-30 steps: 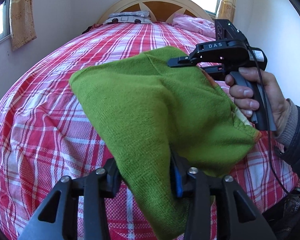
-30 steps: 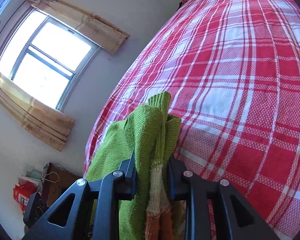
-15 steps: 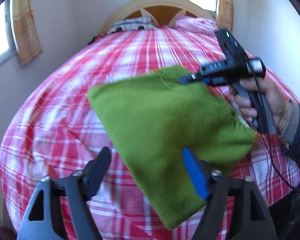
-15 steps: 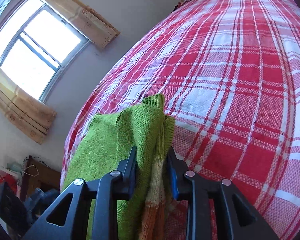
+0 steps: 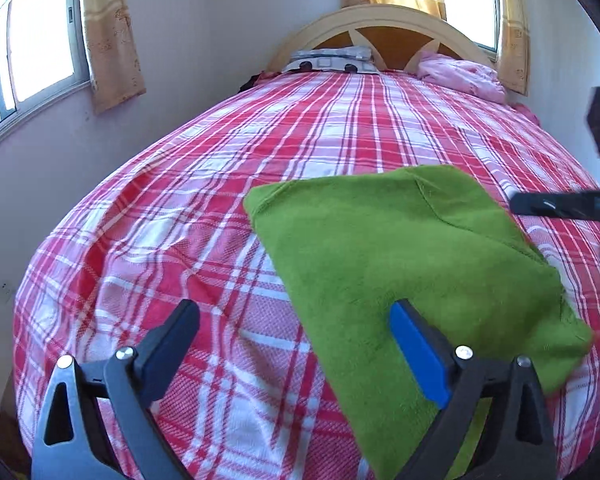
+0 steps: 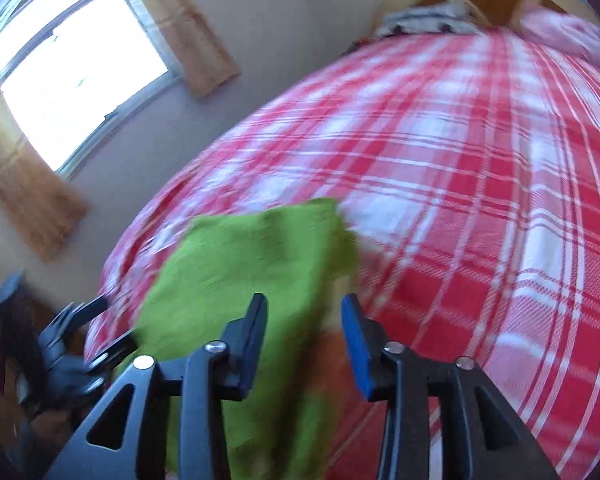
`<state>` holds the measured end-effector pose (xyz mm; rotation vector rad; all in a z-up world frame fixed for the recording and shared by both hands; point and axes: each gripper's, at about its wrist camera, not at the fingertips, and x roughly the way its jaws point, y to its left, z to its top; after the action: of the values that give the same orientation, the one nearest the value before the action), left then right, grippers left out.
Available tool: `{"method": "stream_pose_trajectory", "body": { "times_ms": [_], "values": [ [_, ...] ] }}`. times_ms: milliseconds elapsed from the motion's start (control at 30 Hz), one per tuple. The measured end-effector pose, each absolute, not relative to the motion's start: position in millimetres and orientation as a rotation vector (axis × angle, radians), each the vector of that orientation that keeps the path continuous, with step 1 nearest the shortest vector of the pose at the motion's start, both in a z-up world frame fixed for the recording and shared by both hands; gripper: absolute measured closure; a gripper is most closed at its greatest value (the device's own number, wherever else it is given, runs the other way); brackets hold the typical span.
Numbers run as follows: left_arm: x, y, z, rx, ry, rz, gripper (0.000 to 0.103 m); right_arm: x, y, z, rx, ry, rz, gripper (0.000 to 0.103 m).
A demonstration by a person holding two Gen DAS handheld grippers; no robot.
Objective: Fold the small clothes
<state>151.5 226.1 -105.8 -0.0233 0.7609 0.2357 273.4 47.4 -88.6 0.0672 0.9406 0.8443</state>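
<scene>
A green knitted garment [image 5: 404, 256] lies folded flat on the red plaid bed [image 5: 180, 240], near its front right part. My left gripper [image 5: 296, 336] is open and empty, just above the garment's near edge. My right gripper [image 6: 304, 332] is open too, over the garment [image 6: 240, 264], with an orange part of the knit showing between its jaws. The right gripper's body [image 5: 564, 204] shows at the right edge of the left wrist view. The left gripper [image 6: 80, 336] shows at the lower left of the blurred right wrist view.
A wooden headboard [image 5: 380, 28] with a grey patterned pillow [image 5: 332, 60] and a pink bundle [image 5: 460, 74] stands at the bed's far end. Windows with tan curtains [image 5: 112, 32] line the left wall. The bed's left edge [image 5: 32, 272] drops off by the wall.
Both grippers have opened and let go of the green garment, which now lies flat on the bed. Both grippers have pulled back from it.
</scene>
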Motion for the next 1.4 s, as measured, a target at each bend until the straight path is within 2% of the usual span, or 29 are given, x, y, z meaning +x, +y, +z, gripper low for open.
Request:
{"method": "stream_pose_trajectory", "body": {
  "times_ms": [167, 233, 267, 367, 733, 1000, 1400],
  "values": [
    [153.7, 215.7, -126.0, 0.025, 0.787, 0.236, 0.003, 243.3, 59.4, -117.0, -0.123, 0.966, 0.748, 0.048],
    [149.6, 218.5, -128.5, -0.008, 0.760, 0.252, 0.000, 243.6, 53.0, -125.7, -0.102, 0.955, 0.712, 0.034],
    [148.9, 221.3, -129.3, -0.034, 0.755, 0.252, 0.000, 245.4, 48.1, -127.5, -0.073, 0.966, 0.709, 0.032],
    [142.8, 225.6, -125.1, -0.089, 0.761, 0.249, 0.000, 244.3, 36.1, -121.4, 0.000, 0.977, 0.703, 0.032],
    [101.7, 195.7, -58.8, -0.070, 0.597, 0.216, 0.000, 158.9, -13.7, -45.7, -0.002, 0.663, 0.596, 0.031],
    [90.3, 181.4, -35.3, -0.047, 0.536, 0.182, 0.000, 142.8, -14.2, -28.3, -0.002, 0.615, 0.607, 0.031],
    [86.3, 181.7, -32.5, -0.062, 0.526, 0.185, 0.000, 131.0, -10.2, -21.6, -0.008, 0.567, 0.617, 0.031]
  ]
}}
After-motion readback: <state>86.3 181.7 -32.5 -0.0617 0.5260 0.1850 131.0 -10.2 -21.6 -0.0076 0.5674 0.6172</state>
